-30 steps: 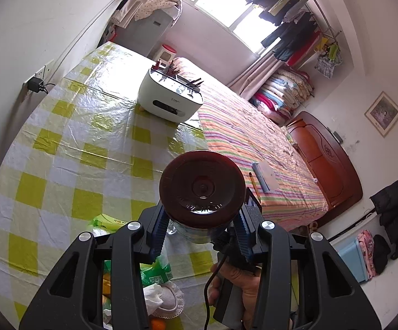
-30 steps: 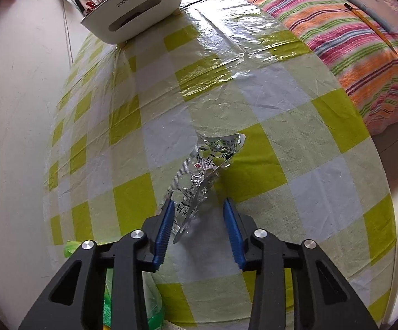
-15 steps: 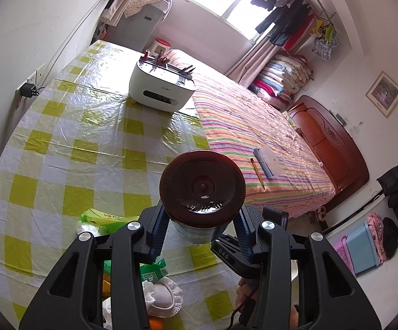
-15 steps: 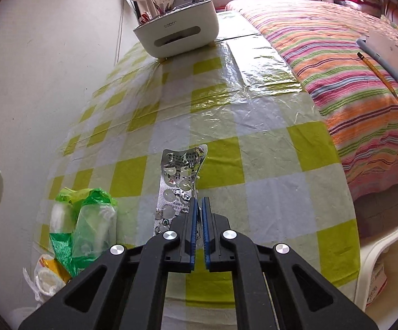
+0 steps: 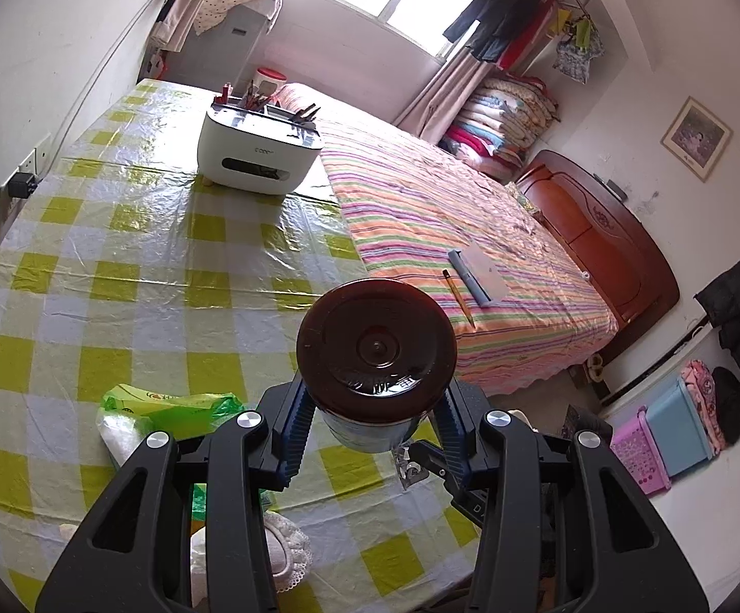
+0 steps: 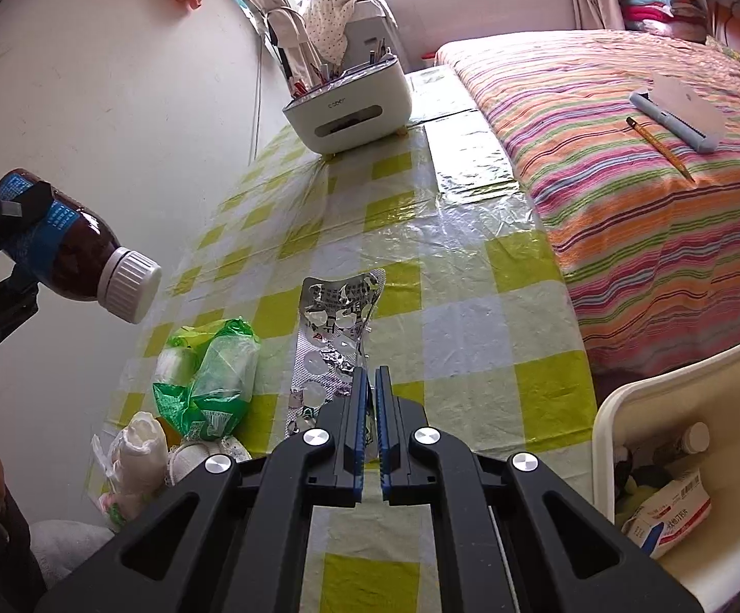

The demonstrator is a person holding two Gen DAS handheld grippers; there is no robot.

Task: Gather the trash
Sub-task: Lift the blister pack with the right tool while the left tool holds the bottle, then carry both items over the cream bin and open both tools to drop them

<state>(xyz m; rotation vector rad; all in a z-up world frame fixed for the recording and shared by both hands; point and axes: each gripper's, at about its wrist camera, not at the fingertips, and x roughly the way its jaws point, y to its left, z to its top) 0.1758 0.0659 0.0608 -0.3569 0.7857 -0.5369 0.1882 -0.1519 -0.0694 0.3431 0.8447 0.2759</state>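
Right wrist: blister pack [image 6: 336, 342] lengthwise between closed jaws, pointing forward.

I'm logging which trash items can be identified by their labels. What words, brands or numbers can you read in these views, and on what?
"coocr" or similar, unsure: front of the white organizer box.
Blue label on the brown bottle held by the left gripper: blurred.
Blister pack pinched in the right gripper: print too distorted to read.
Green bag: unreadable.
Carton in the white bin: characters too small.
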